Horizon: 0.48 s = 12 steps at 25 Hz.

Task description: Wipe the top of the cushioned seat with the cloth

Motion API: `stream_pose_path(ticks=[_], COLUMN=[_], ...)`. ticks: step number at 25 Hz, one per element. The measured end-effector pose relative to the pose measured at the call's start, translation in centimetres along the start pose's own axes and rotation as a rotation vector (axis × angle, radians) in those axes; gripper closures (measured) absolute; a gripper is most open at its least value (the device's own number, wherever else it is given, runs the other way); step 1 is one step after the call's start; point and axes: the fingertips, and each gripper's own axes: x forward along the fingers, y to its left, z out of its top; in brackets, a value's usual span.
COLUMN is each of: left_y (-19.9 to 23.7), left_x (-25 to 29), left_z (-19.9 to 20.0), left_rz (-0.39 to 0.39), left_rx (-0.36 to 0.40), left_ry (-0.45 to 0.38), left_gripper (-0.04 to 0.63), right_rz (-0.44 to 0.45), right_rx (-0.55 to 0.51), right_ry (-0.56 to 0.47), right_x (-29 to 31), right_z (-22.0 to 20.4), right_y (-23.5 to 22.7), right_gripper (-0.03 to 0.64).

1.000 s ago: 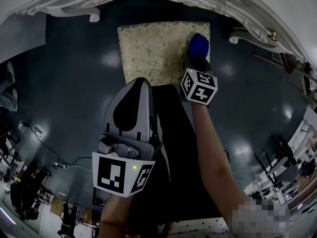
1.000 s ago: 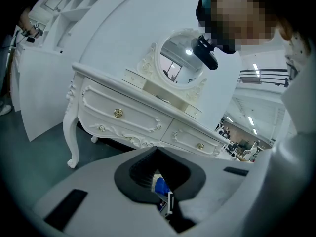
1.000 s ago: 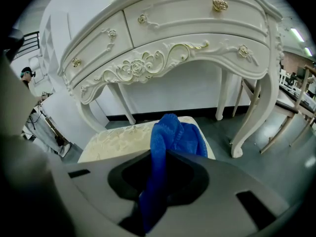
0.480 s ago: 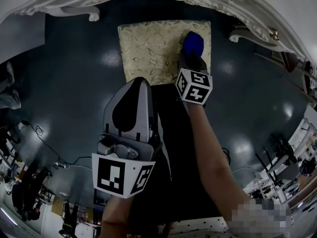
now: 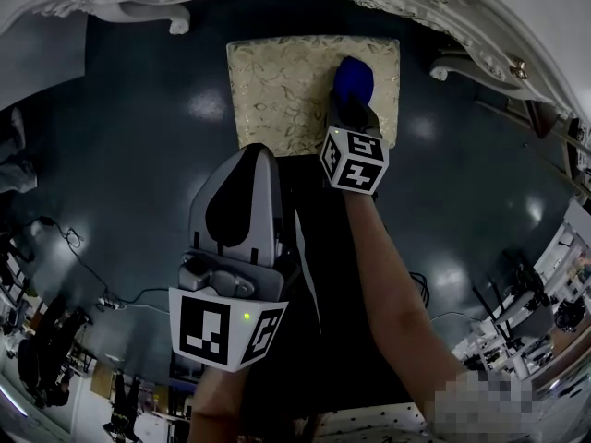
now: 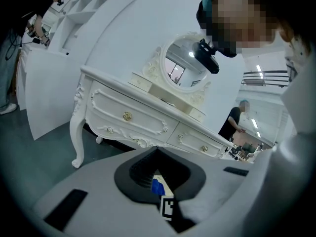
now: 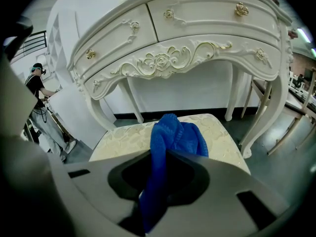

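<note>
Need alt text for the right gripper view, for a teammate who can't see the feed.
The right gripper is shut on a bunched blue cloth, held over the cream patterned cushioned seat. Behind the seat stands an ornate white dressing table with gold drawer knobs; a person stands at far left.

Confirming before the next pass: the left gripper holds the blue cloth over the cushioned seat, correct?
Not the left. The right gripper holds the blue cloth over the cushioned seat; the right gripper view shows the cloth pinched between its fingers. The left gripper has its fingers together with nothing between them, as the left gripper view shows.
</note>
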Motion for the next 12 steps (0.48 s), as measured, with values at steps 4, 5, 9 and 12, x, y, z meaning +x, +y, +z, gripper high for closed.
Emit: stream_pose_path(ticks=[4, 5, 9, 12], left_y=[0.7, 0.8, 1.1, 1.3], left_x=[-0.6, -0.7, -1.0, -1.3], left_z=[0.1, 0.1, 0.0, 0.0], left_rz=[0.015, 0.018, 0.028, 0.035], left_rx=[-0.008, -0.010, -0.017, -0.019], left_ry=[-0.010, -0.012, -0.018, -0.020], left_gripper=[0.598, 0.598, 0.598, 0.598], right_rz=[0.006, 0.009, 0.022, 0.029], right_rx=[-0.005, -0.007, -0.018, -0.022], right_ry=[0.003, 0.004, 0.005, 0.007], right_x=[0.1, 0.2, 0.3, 0.4], right_z=[-0.2, -0.2, -0.3, -0.4], right_y=[0.7, 0.9, 1.6, 2.2], right_gripper=[0.540, 0.540, 0.538, 0.540])
